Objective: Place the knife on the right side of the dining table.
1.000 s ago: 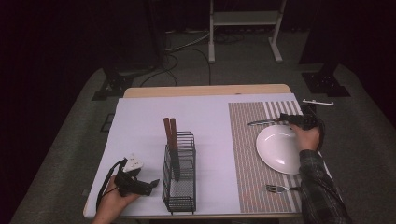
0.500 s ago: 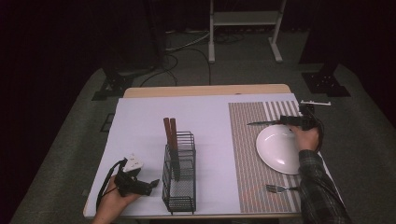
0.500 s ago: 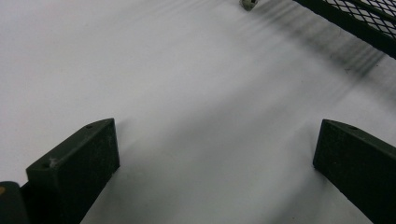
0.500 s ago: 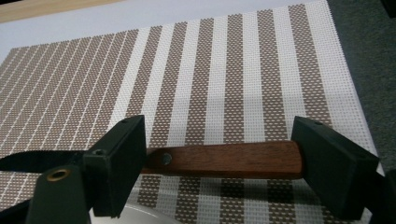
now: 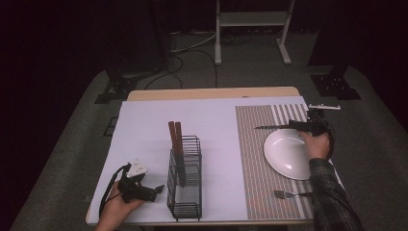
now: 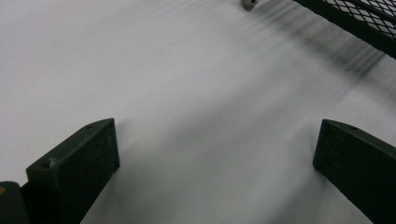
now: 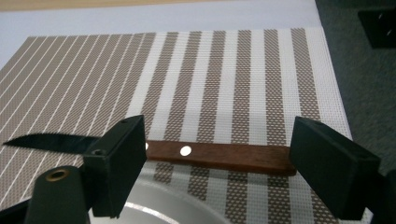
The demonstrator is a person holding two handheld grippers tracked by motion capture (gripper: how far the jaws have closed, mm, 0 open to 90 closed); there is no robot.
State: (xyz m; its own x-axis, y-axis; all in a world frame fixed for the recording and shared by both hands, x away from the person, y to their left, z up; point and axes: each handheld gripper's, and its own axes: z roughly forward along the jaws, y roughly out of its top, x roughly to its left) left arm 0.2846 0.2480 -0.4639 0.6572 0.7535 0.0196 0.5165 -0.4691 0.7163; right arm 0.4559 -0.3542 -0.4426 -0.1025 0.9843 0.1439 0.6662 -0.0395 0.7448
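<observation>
your left tool (image 5: 156, 189) rests on the white sheet (image 5: 144, 125) at the near edge of the table (image 5: 207, 94), jaws spread wide with nothing between them. it lies just beside the basket (image 5: 185, 202), a black wire-mesh rack with thin, springy walls. two wooden handles (image 5: 174, 137) stand upright in it, blades down. if you sweep this tool sideways, a jaw could catch the mesh and tip the rack, which looks light.

on the near right, a metal fork (image 5: 288, 194) lies flat on the striped mat (image 5: 250, 159), a woven, textured surface. the plate (image 5: 284, 154) beyond it is white, smooth and glossy, with a shallow round rim.

your right tool (image 7: 217, 158) is released, its jaws standing wide to either side of the knife (image 7: 219, 156). the knife lies flat on the mat, just behind the far rim of the plate. its handle is dark polished wood with pale rivets; the blade is thin, dark and serrated, tapering to a point.

risks at this stage:
- the handle is flat and low. closing too high may let the jaws slide over it.
- lifting by the far end of the handle may let the blade droop and scrape the plate.
- the near jaw sits close to the plate rim; descending carelessly could knock the plate.
</observation>
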